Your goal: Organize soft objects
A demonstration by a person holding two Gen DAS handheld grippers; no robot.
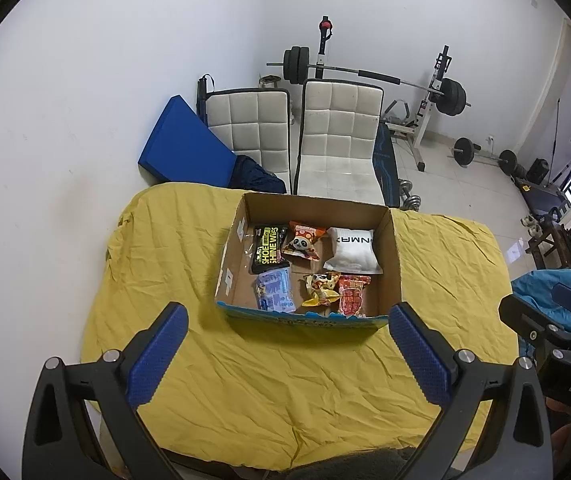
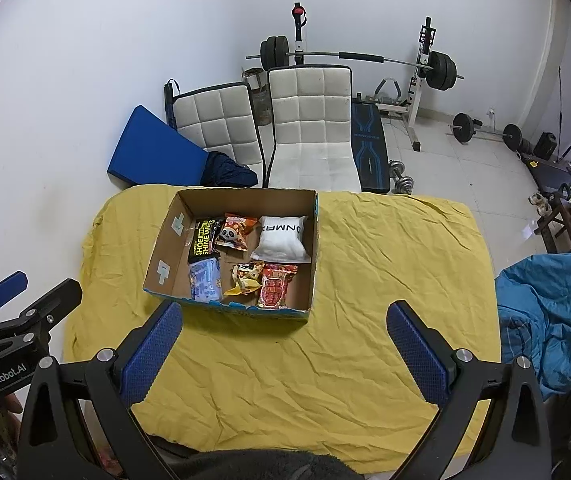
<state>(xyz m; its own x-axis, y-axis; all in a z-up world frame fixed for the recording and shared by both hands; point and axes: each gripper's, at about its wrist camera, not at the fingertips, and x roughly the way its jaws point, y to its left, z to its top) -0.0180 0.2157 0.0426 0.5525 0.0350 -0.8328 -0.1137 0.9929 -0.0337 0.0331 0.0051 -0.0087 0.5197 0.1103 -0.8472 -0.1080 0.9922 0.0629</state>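
Above yellow cloth [image 1: 285,380], both grippers, left [image 1: 287,354] and right [image 2: 285,354], spread wide, empty. Best next: reach into box [image 2: 309,240], pinch one soft packet [image 2: 275,286] mid-body, gently.

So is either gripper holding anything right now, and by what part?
Nothing is held. The left gripper and right gripper are both open above the yellow cloth, short of the cardboard box.

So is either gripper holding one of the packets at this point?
No: the left gripper and right gripper both stand open and empty over the yellow cloth, and every packet lies inside the cardboard box.
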